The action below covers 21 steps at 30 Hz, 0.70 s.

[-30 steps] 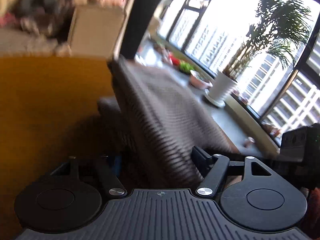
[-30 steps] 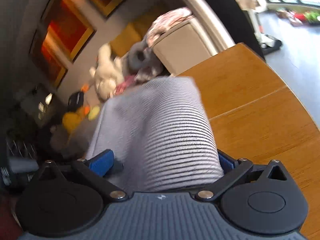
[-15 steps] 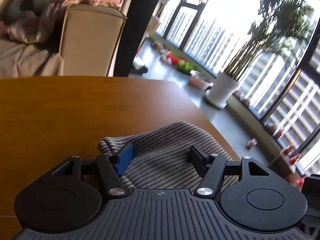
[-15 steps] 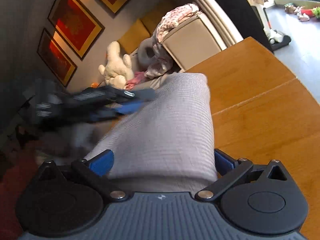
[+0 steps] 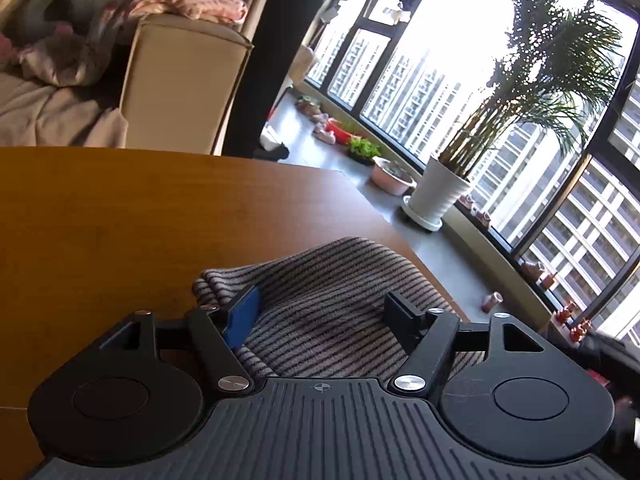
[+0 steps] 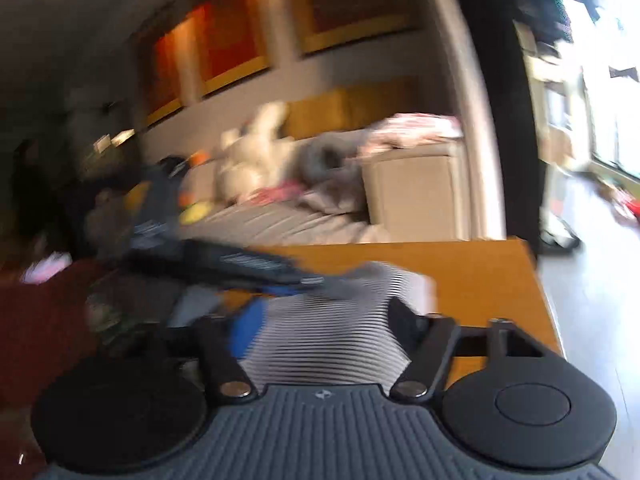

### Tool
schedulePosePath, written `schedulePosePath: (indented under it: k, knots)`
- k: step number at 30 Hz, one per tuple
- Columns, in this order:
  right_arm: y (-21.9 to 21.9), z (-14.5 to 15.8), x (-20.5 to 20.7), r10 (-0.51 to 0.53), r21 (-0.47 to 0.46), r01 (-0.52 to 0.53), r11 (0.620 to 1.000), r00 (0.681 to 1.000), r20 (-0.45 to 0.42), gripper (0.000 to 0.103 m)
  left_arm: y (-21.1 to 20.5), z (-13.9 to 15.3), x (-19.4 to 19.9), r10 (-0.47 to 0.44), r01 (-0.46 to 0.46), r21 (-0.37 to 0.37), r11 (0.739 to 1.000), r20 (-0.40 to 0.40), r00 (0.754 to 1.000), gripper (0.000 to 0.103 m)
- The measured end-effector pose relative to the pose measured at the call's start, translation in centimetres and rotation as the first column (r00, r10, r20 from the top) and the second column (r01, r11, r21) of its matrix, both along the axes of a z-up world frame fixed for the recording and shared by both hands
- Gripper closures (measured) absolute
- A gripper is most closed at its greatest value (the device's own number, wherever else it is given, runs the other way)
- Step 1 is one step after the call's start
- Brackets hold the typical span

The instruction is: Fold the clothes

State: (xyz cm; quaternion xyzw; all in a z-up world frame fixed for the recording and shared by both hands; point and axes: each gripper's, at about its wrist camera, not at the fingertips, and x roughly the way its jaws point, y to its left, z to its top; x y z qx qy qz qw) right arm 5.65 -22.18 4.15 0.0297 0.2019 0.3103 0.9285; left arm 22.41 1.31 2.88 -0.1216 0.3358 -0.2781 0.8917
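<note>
Wooden brown surface [image 5: 120, 220] now carries the grey striped knit garment [image 5: 328, 292], lowered since a second ago. Our left gripper [image 5: 320, 312] fingers have just widened around it; our right gripper [image 6: 320, 320] fingers have just narrowed astride it, contact unclear.

A brown wooden table [image 5: 120, 216] carries the load, its curved far edge running toward the window side. A folded grey striped garment [image 5: 332, 292] lies on it near that edge (bunched into a rounded fold at its left end), with bare wood spreading away to the left.
</note>
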Motion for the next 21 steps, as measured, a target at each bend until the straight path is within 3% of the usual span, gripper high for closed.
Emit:
schedulePosePath:
  k: [3,6,8,11,13,16,19,21]
  knots:
    - [3.3,-1.9,0.0,0.078,-0.14,-0.084,0.987,0.996,-0.047,0.042,-0.2,0.1,-0.3,-0.003,0.003,0.032,0.999,0.017,1.0,0.027]
    - [4.8,-4.0,-0.1,0.086,-0.237,-0.092,0.967,0.996,-0.036,0.041,-0.3,0.2,-0.7,-0.012,0.011,0.056,0.998,0.027,1.0,0.026]
    - [4.0,-3.1,0.2,0.101,-0.216,-0.112,0.97,0.993,-0.063,0.041,-0.4,0.3,-0.9,-0.019,0.016,0.071,0.997,0.036,0.999,0.026]
    - [0.8,-0.8,1.6,0.106,-0.09,-0.118,0.989,0.985,-0.133,0.036,-0.6,0.2,-1.1,-0.022,0.019,0.07,0.997,0.043,0.999,0.023]
    - [-1.7,0.6,2.6,0.059,-0.031,-0.065,0.997,0.986,-0.154,0.024,-0.6,0.1,-1.3,-0.032,0.028,0.073,0.997,0.054,0.998,0.021]
    - [-4.7,1.9,6.1,-0.012,0.045,0.022,0.999,0.977,-0.214,0.022,-0.7,0.0,-1.5,-0.042,0.038,0.073,0.997,0.064,0.997,0.019]
    - [-6.1,1.3,11.3,-0.043,0.119,0.085,0.989,0.947,-0.32,0.019,-0.4,0.0,-1.6,-0.046,0.043,0.064,0.997,0.057,0.997,0.019]
    - [-5.4,-0.3,14.9,-0.058,0.11,0.108,0.988,0.922,-0.384,0.019,-0.1,0.0,-1.8,-0.049,0.046,0.058,0.997,0.05,0.998,0.019]
